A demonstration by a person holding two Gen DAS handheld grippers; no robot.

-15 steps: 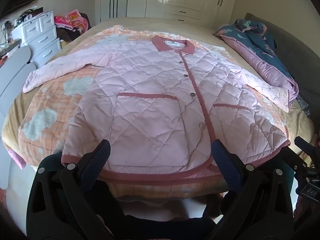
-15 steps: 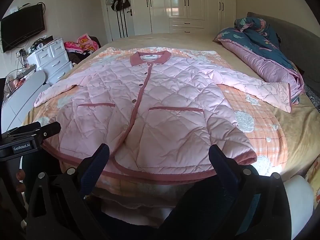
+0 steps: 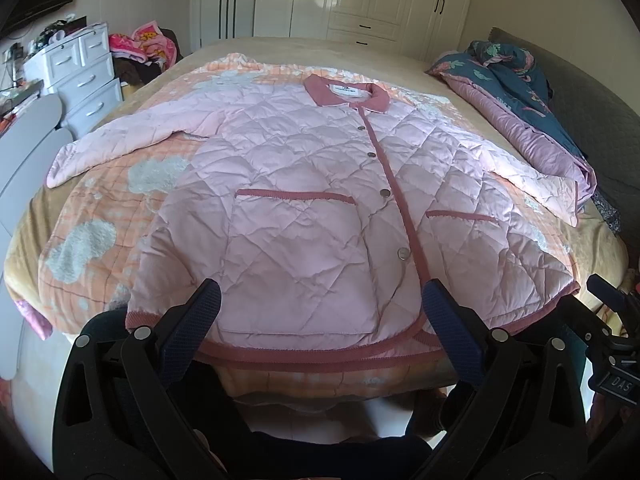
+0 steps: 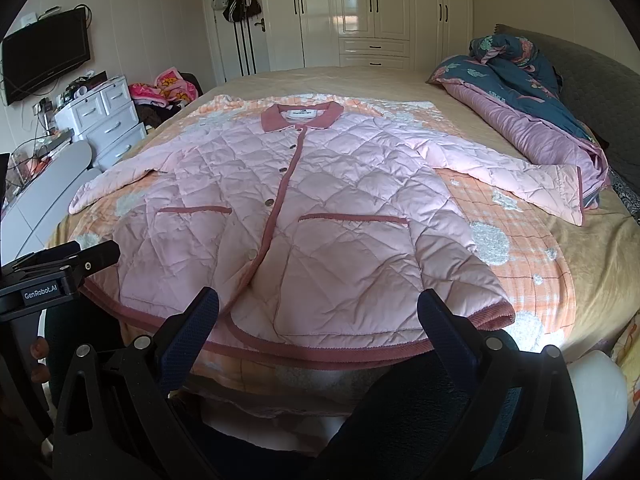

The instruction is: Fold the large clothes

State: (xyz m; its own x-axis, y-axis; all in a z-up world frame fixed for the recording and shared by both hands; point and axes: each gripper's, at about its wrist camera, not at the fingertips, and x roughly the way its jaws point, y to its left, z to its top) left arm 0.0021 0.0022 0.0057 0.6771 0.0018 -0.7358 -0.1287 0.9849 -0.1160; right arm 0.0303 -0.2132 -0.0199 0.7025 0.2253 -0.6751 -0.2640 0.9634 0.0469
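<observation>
A pink quilted jacket with dark pink trim lies flat and buttoned on the bed, collar away from me, both sleeves spread out. It also shows in the right wrist view. My left gripper is open and empty, held just short of the jacket's hem. My right gripper is open and empty, also just short of the hem. The left gripper's body shows at the left edge of the right wrist view.
An orange checked blanket lies under the jacket on the bed. A rolled blue and purple quilt lies along the right side. White drawers stand to the left; wardrobes behind.
Both grippers have shifted very slightly; the jacket lies as before and both grippers stay open.
</observation>
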